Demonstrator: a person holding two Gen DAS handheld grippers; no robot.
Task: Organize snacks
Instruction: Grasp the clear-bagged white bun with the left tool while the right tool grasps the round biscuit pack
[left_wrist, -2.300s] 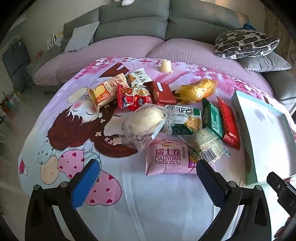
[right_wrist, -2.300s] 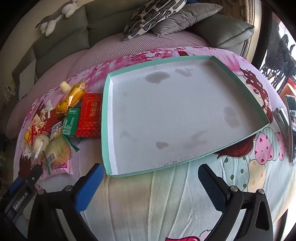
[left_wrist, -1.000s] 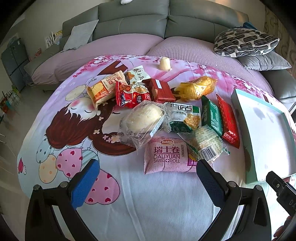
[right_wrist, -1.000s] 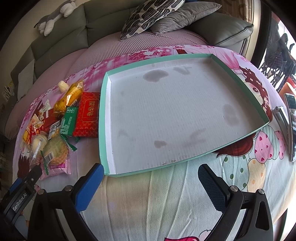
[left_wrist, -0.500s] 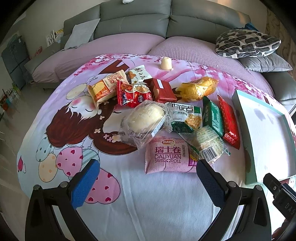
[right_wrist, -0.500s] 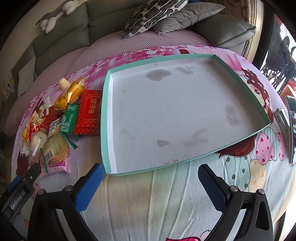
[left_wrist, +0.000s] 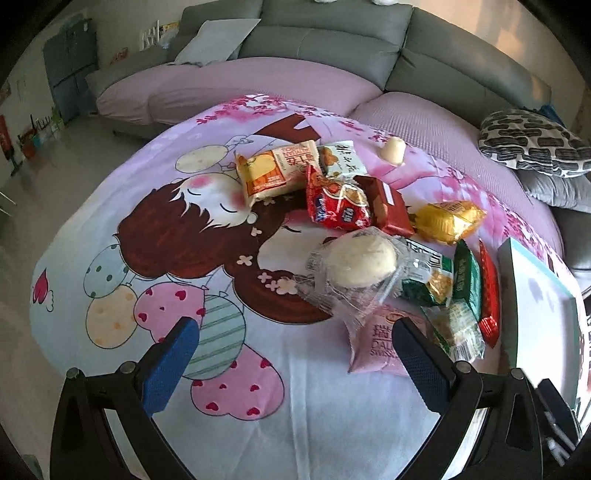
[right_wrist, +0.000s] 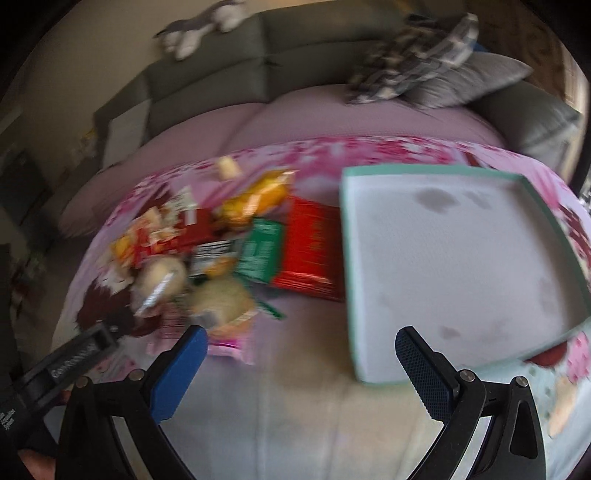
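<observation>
Pink cartoon cloth (left_wrist: 229, 369) has bare room on the near side where the left gripper (left_wrist: 295, 362) and right gripper (right_wrist: 299, 365) hover, jaws apart, snacks (left_wrist: 369, 236) piled left of the mint-rimmed tray (right_wrist: 347, 258), one pink pack (left_wrist: 373, 350) reading "DAL… SWISS".

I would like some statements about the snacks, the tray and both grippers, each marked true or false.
1. The green-rimmed tray holds no snacks. True.
2. The left gripper grips the pink Swiss roll pack. False: it is open and holds nothing.
3. The red flat packet lies next to the tray's left rim. True.
4. The right gripper is shut on a packet. False: it is open and empty.
</observation>
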